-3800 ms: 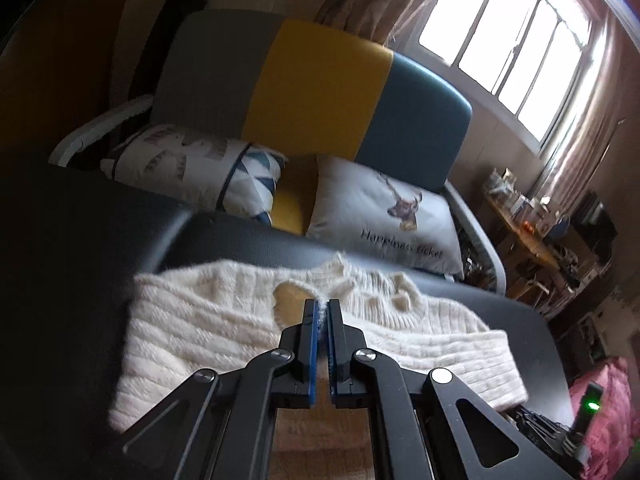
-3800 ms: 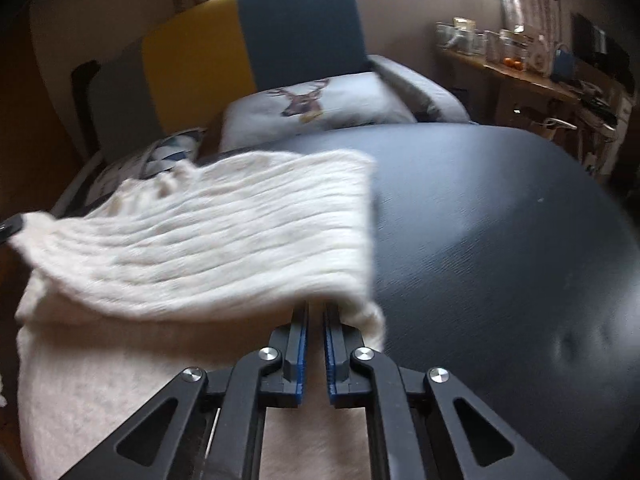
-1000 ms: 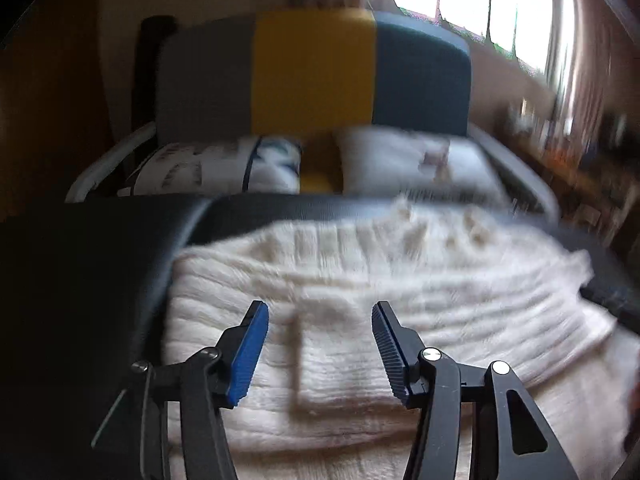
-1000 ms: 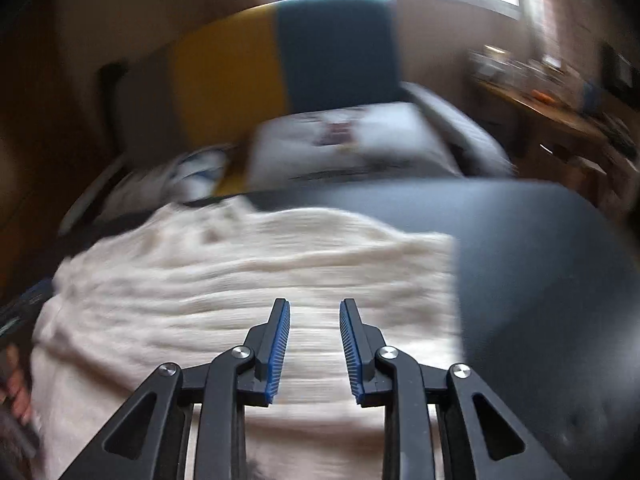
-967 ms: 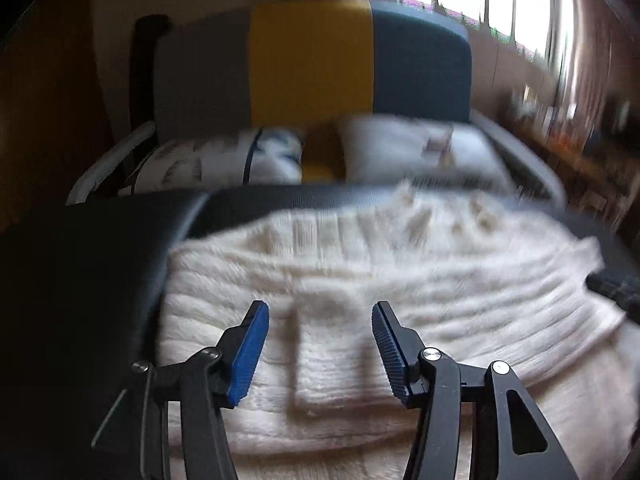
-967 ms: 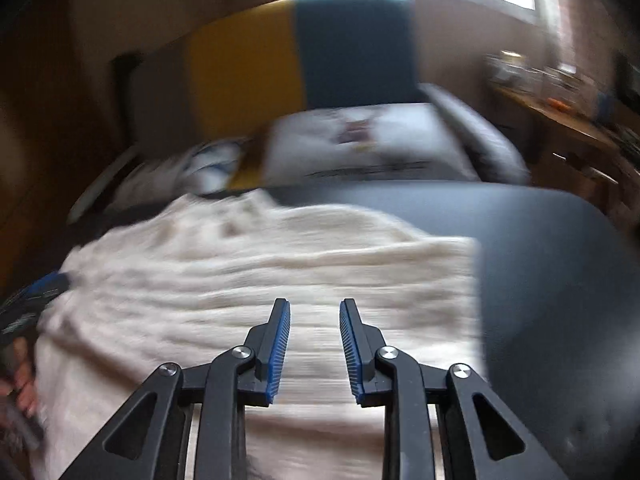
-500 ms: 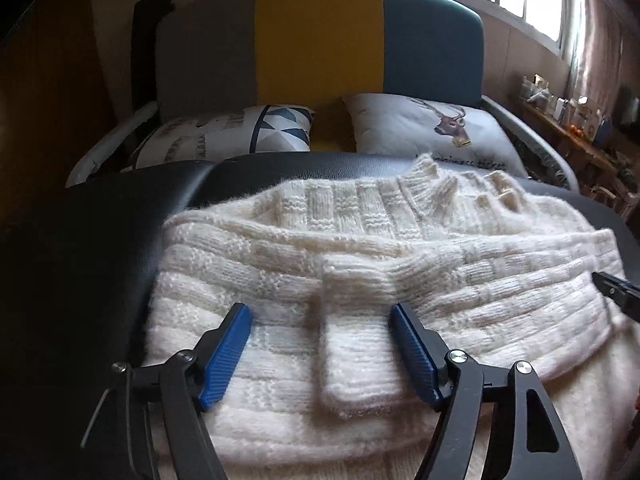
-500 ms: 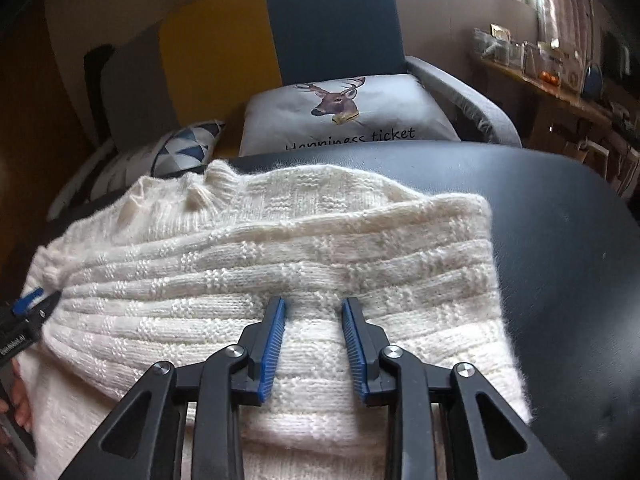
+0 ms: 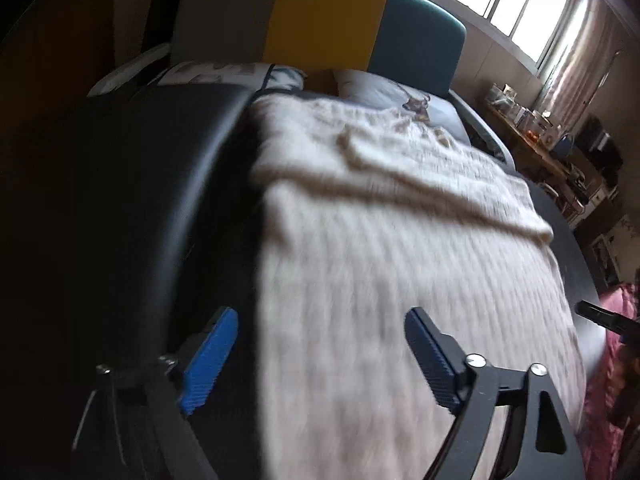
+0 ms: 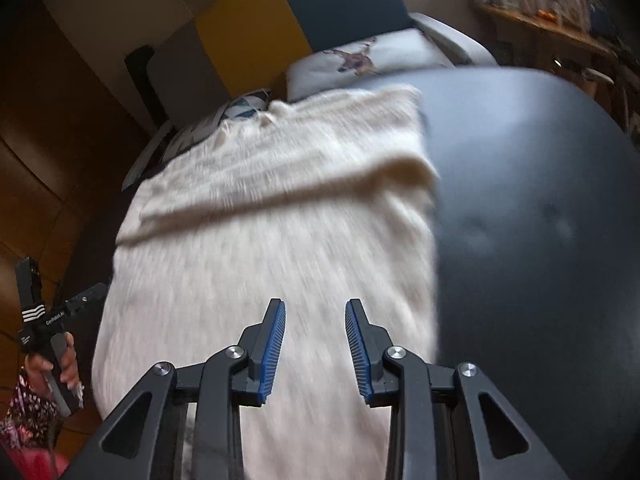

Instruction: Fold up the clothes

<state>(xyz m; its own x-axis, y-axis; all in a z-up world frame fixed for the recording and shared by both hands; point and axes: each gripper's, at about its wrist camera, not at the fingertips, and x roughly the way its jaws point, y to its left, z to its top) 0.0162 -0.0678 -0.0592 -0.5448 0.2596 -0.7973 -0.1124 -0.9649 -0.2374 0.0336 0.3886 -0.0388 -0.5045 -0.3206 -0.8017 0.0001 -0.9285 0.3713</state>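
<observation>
A cream knitted sweater (image 9: 400, 248) lies spread on a black padded table (image 10: 540, 220), its upper part folded down in a band across the body. The left gripper (image 9: 320, 344) hovers over the sweater's near left edge, jaws opening wide, nothing pinched between them. The right gripper (image 10: 315, 334) hangs above the near hem, its 2 jaws opening slightly, with no cloth clamped. Behind the table sit a grey, yellow and teal sofa (image 9: 328, 36) and a deer-print cushion (image 10: 360, 60). White lettering on the left gripper's handle (image 10: 54, 316) is too blurred to read with confidence.
</observation>
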